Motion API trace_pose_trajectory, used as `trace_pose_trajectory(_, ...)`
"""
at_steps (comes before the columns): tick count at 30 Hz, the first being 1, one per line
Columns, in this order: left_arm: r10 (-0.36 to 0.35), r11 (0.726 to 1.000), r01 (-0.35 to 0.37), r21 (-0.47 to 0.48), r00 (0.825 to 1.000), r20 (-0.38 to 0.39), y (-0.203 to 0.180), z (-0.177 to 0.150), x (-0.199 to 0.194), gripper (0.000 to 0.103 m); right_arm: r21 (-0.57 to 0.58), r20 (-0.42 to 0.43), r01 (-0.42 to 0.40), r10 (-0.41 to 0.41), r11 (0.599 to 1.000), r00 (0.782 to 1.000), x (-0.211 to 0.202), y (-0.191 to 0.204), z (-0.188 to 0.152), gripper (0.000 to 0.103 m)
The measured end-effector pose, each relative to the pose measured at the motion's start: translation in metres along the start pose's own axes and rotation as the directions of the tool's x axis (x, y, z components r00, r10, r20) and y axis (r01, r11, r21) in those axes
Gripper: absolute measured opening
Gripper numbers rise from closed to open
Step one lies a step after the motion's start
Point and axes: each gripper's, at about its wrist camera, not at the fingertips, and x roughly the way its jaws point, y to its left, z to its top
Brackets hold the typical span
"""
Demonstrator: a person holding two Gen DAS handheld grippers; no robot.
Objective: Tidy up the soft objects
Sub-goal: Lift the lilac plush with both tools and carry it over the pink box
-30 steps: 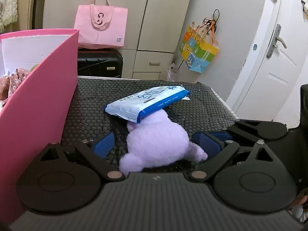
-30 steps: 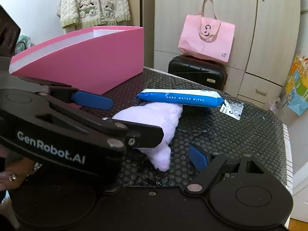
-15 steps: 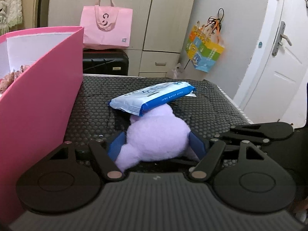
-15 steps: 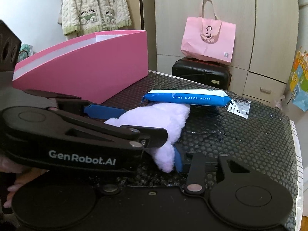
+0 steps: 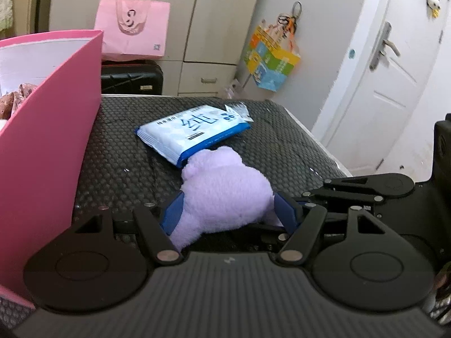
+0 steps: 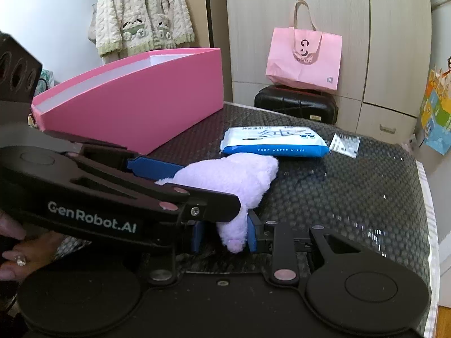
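Both claws are showing matte black linkage arms, blue pads and silver pivot screws. The left claw (image 6: 157,181) is bearing white "GenRobot.AI" lettering; the person's hand (image 6: 17,249) is wearing a ring.

On the table (image 5: 118,169), the plush toy (image 5: 225,194) is lying at centre, the wipes pack (image 5: 191,132) touching it at twelve o'clock. The box (image 5: 50,146) is standing at nine o'clock, the suitcase (image 5: 132,79) sitting behind the table, the tote bag (image 5: 132,31) resting on it.
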Motion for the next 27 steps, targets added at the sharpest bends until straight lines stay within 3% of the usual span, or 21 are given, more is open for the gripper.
trace_pose_trajectory(14, 0.000, 1.000, 0.001, 0.027, 1.000, -0.023, -0.016, -0.009, -0.010, 0.065, 0.061, 0.009, -0.014, 0.013, 0.998, 1.000, -0.016, -0.001, -0.018, 0.032)
trace_pose_trajectory(18, -0.064, 0.998, 0.065, 0.000, 0.996, -0.065, -0.013, -0.007, -0.009, 0.065, 0.036, 0.012, 0.000, -0.001, 0.999, 1.000, -0.025, -0.002, -0.026, 0.032)
trace_pose_trajectory(22, -0.123, 0.989, 0.114, -0.097, 0.987, -0.100, -0.002, -0.003, 0.000, 0.067, -0.013, 0.021, 0.023, -0.023, 1.000, 1.000, -0.033, -0.006, -0.033, 0.033)
trace_pose_trajectory(23, -0.112, 0.990, 0.103, -0.093, 0.989, -0.098, -0.003, -0.003, 0.002, 0.069, -0.013, 0.029, 0.021, -0.021, 1.000, 0.999, -0.035, -0.006, -0.034, 0.035)
trace_pose_trajectory(27, -0.097, 0.992, 0.088, -0.086, 0.990, -0.098, -0.005, -0.005, 0.010, 0.069, -0.013, 0.050, 0.037, -0.036, 0.999, 0.998, -0.033, -0.007, -0.032, 0.066)
